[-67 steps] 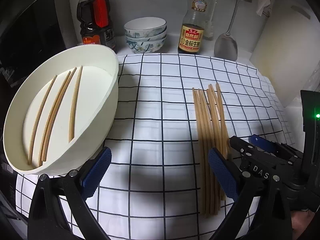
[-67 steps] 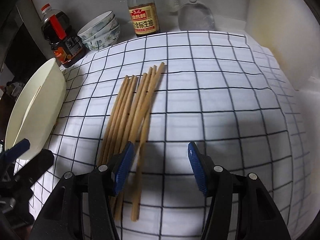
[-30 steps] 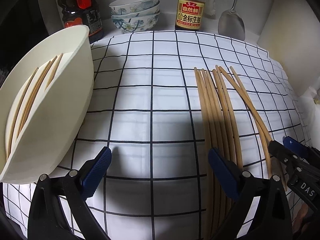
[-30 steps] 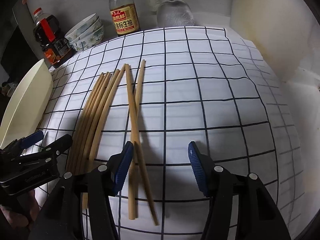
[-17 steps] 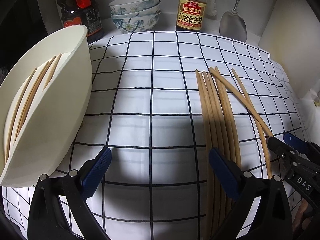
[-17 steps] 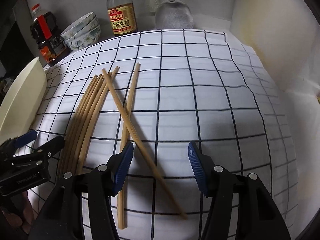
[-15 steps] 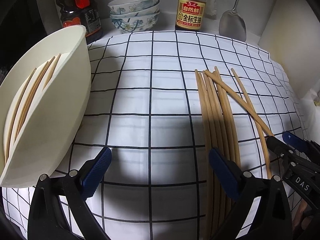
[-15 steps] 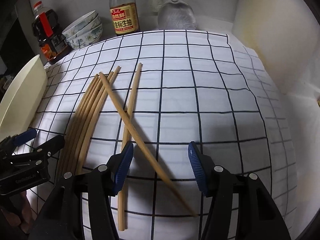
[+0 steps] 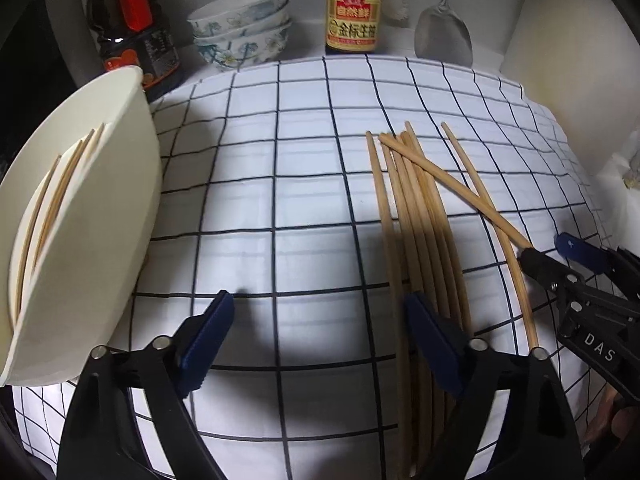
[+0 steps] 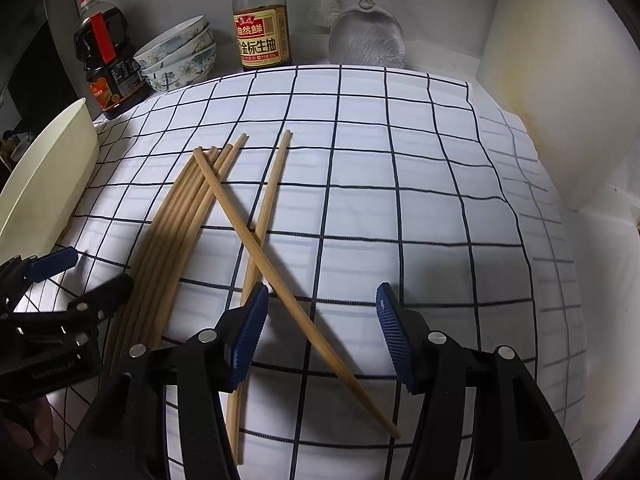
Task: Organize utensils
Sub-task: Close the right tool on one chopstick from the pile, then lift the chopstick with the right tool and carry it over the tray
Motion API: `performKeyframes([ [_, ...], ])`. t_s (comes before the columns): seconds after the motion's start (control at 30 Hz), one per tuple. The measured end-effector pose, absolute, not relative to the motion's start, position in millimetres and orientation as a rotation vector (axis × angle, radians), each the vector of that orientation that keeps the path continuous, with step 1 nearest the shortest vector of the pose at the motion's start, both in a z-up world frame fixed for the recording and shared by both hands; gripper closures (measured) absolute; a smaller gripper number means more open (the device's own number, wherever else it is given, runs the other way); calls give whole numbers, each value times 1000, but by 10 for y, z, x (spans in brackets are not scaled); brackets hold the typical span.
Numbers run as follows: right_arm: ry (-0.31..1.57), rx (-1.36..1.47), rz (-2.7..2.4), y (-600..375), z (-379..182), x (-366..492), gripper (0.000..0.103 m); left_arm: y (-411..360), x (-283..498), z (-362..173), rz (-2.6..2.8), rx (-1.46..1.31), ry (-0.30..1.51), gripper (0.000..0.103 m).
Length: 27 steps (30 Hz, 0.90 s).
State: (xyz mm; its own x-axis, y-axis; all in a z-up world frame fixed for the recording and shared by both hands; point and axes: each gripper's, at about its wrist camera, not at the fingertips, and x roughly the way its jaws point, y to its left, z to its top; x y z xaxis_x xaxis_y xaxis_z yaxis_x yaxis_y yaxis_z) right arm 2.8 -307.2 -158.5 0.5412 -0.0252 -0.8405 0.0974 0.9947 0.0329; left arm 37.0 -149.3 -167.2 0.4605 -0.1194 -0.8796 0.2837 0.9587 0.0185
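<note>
Several wooden chopsticks (image 9: 416, 216) lie in a bundle on the checked cloth; they also show in the right wrist view (image 10: 176, 224). One chopstick (image 10: 280, 276) lies skewed across a straight one (image 10: 264, 216), and its near half runs between my right fingers. My right gripper (image 10: 320, 332) is open over it, and also shows in the left wrist view (image 9: 560, 256). My left gripper (image 9: 316, 340) is open and empty, just left of the bundle. A cream oval tray (image 9: 100, 216) at the left holds several chopsticks (image 9: 52, 204).
At the back stand a dark sauce jug (image 9: 132, 28), stacked patterned bowls (image 9: 244, 24), a soy sauce bottle (image 9: 352, 12) and a metal spatula (image 9: 442, 32). A pale wall (image 10: 560, 80) rises at the right of the cloth.
The skewed chopstick has swung further across the others, its near end moving right between my right fingers. Both grippers have stayed open; the right one has shifted slightly.
</note>
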Motion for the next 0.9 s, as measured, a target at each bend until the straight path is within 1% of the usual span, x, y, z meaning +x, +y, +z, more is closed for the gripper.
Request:
performKeyframes([
  [0.07, 995, 59, -61, -3066, -1592, 47, 49, -1507, 364, -1667, -254, 173, 1055, 26],
  [0.1, 996, 50, -54, -3059, -1597, 48, 52, -1510, 367, -1667, -260, 170, 1057, 27],
  [0.17, 990, 30, -41, -3047, -1599, 61, 57, -1534, 366, -1662, -271, 175, 1052, 35],
  [0.2, 988, 24, -30, -3039, -1598, 68, 61, -1544, 364, -1659, -276, 178, 1049, 38],
  [0.27, 987, 10, -15, -3016, -1598, 88, 65, -1569, 359, -1650, -289, 181, 1042, 48],
  [0.3, 987, 3, -5, -3002, -1598, 98, 69, -1586, 355, -1645, -296, 184, 1039, 51],
  [0.37, 988, -15, 14, -2975, -1595, 114, 73, -1610, 339, -1635, -310, 188, 1033, 63],
  [0.4, 990, -24, 29, -2957, -1592, 118, 79, -1619, 330, -1631, -315, 190, 1032, 66],
  [0.43, 993, -33, 40, -2943, -1590, 128, 84, -1626, 323, -1627, -321, 191, 1031, 73],
  [0.47, 996, -54, 53, -2903, -1589, 132, 87, -1631, 320, -1624, -325, 191, 1030, 79],
  [0.5, 997, -71, 59, -2873, -1589, 132, 93, -1633, 321, -1621, -327, 191, 1030, 83],
  [0.53, 997, -91, 58, -2839, -1591, 127, 96, -1631, 321, -1618, -330, 190, 1031, 91],
  [0.57, 996, -101, 61, -2818, -1594, 120, 97, -1629, 323, -1617, -333, 187, 1033, 95],
  [0.73, 988, -67, 73, -2824, -1597, 61, 97, -1607, 318, -1617, -341, 173, 1037, 96],
  [0.9, 971, 85, 75, -2954, -1517, -33, 97, -1549, 298, -1561, -351, 129, 1049, 96],
])
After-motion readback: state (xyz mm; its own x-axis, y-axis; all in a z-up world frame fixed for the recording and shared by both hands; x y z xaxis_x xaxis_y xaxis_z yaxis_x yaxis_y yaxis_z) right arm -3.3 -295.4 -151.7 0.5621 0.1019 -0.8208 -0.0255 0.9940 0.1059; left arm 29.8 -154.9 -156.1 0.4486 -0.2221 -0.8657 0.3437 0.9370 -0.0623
